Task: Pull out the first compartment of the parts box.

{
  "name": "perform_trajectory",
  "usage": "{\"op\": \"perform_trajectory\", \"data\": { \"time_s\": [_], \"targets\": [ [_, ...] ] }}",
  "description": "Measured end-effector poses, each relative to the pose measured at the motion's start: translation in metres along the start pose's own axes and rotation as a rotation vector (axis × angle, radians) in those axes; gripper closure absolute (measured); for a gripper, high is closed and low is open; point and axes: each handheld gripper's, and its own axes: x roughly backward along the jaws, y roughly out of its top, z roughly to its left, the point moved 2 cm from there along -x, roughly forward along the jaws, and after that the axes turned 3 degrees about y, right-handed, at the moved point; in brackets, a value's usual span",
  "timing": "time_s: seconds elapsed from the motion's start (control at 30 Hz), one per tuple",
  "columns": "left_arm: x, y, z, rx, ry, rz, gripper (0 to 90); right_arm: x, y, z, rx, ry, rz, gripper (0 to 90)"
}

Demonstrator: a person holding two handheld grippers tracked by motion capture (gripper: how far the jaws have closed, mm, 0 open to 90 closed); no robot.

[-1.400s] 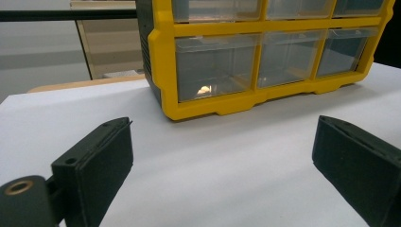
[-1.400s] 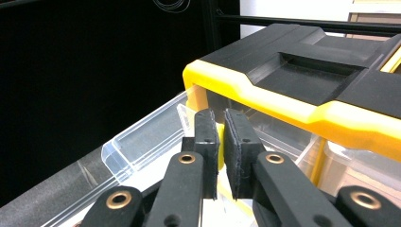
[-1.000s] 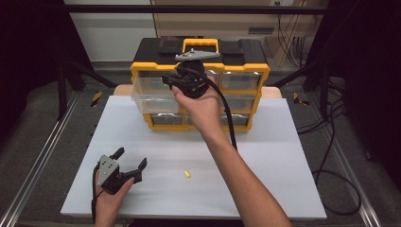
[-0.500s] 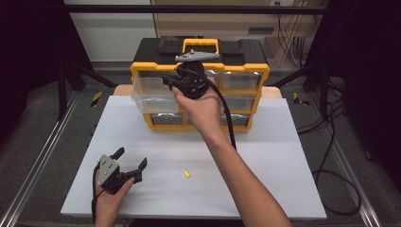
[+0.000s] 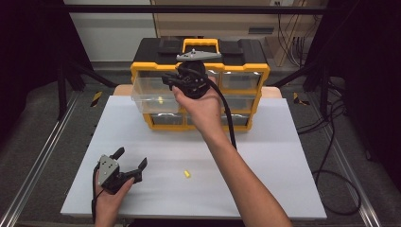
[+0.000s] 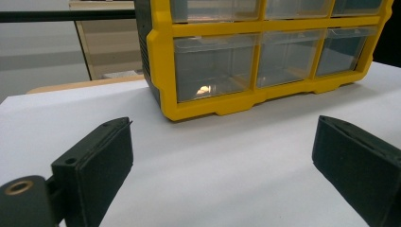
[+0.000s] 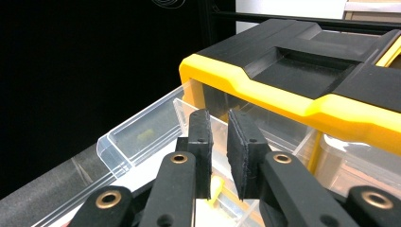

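A yellow and black drawer cabinet [image 5: 246, 71] stands at the back of the white table [image 5: 274, 156]. Its clear top-left drawer [image 5: 142, 97] is pulled out, and a small yellow piece [image 5: 161, 100] lies in it. My right gripper [image 5: 171, 81] hovers over that drawer, pointing down to the left. Its jaws [image 7: 218, 127] have just been opening and stand a narrow gap apart, with nothing between the pads. A yellow piece [image 7: 215, 189] shows below them inside the drawer. My left gripper [image 5: 130, 158] rests open near the front left of the table, facing the cabinet [image 6: 161, 71].
Another small yellow piece [image 5: 187, 174] lies loose on the table, to the right of the left gripper. A pale item [image 6: 203, 89] sits in the cabinet's bottom-left drawer. Metal rails run along both sides of the table, and cables lie on the floor at right.
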Motion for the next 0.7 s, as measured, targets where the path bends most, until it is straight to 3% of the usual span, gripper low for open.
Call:
{"op": "perform_trajectory", "data": {
  "time_s": [0.33,0.7],
  "targets": [
    [0.000,0.000,0.000,0.001,-0.001,0.001,5.9,0.012,0.001,-0.001,0.002,-0.001,-0.022,78.9],
    [0.000,-0.002,0.002,0.017,-0.007,0.003,5.9,0.045,0.000,-0.005,0.010,-0.036,-0.064,72.5]
  ]
}}
